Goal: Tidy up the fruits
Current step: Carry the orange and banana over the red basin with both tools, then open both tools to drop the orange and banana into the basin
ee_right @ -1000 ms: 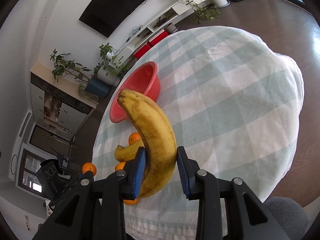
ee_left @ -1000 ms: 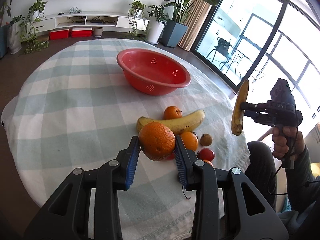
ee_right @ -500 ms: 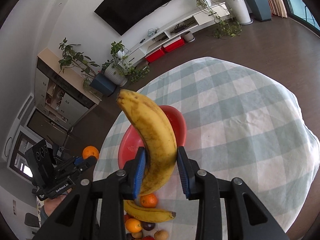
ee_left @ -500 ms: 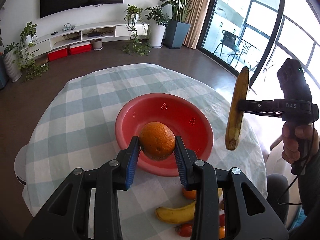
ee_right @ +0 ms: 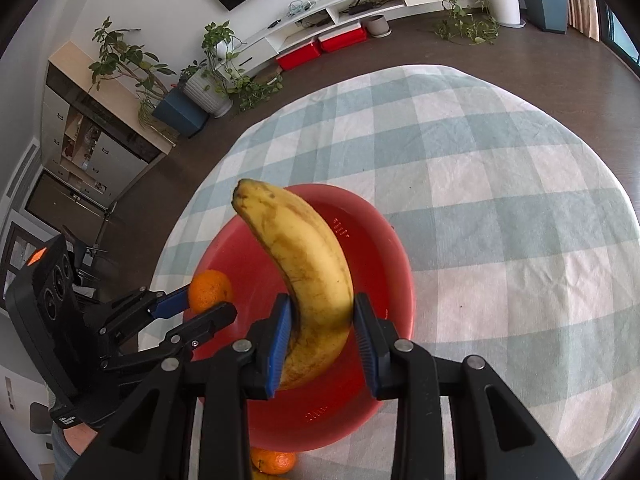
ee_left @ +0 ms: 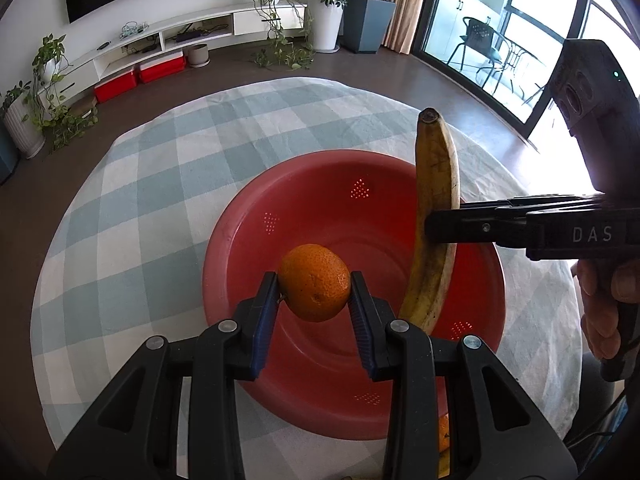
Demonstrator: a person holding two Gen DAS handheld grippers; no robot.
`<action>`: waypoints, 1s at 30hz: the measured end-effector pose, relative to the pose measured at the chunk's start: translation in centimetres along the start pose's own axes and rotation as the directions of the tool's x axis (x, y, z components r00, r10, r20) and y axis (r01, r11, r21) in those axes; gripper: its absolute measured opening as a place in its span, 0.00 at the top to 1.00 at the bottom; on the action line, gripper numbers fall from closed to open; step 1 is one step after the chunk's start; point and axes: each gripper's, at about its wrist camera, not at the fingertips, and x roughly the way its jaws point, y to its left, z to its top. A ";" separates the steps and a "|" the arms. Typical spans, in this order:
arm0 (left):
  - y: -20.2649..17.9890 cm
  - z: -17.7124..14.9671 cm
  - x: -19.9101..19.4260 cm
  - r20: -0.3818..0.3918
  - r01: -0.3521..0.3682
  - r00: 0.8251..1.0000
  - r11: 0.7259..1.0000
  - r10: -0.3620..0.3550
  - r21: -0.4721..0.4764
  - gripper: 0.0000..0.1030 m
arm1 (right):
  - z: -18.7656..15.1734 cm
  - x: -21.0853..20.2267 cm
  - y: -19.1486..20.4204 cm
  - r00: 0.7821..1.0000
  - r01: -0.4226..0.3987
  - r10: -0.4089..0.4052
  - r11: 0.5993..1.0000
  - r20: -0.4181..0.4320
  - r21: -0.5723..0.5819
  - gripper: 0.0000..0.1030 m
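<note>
My left gripper is shut on an orange and holds it above the inside of the red perforated bowl. My right gripper is shut on a spotted yellow banana, held upright over the same bowl. In the left wrist view the banana hangs just right of the orange, clamped by the right gripper. In the right wrist view the left gripper with its orange sits at the bowl's left rim.
The bowl stands on a round table with a green-and-white checked cloth. Another orange lies on the cloth by the bowl's near rim. Beyond the table edge are dark floor, plants and a TV shelf.
Both grippers have moved forward from beside the fruit pile to over the red bowl, carrying the orange and the banana. The bowl now fills the middle of both views.
</note>
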 end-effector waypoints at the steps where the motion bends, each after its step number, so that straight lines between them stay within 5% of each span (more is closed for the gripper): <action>1: -0.2 0.1 0.5 -0.005 -0.006 1.000 1.000 0.006 0.012 0.68 | 0.0 0.4 0.0 1.000 0.015 -0.015 1.000 -0.009 -0.008 0.67; 16: -1.5 -0.4 3.3 -0.041 -0.034 0.998 0.998 0.037 0.057 0.67 | 0.6 3.5 1.8 0.988 0.146 -0.151 0.982 -0.037 -0.120 0.67; 23: -1.3 -0.8 1.5 0.007 -0.031 1.000 0.999 0.031 0.035 0.52 | 0.2 1.9 1.6 0.991 0.133 -0.134 0.987 -0.003 -0.087 0.62; 26: -1.1 -1.3 -0.3 0.038 -0.033 0.999 0.999 0.032 0.018 0.49 | -0.6 -0.1 1.9 0.993 0.113 -0.109 0.990 0.043 -0.082 0.48; 30: -1.0 -3.3 -4.3 0.121 -0.022 0.992 1.000 0.023 -0.017 0.28 | -2.9 -4.2 1.7 0.993 0.020 -0.014 0.998 0.113 -0.054 0.21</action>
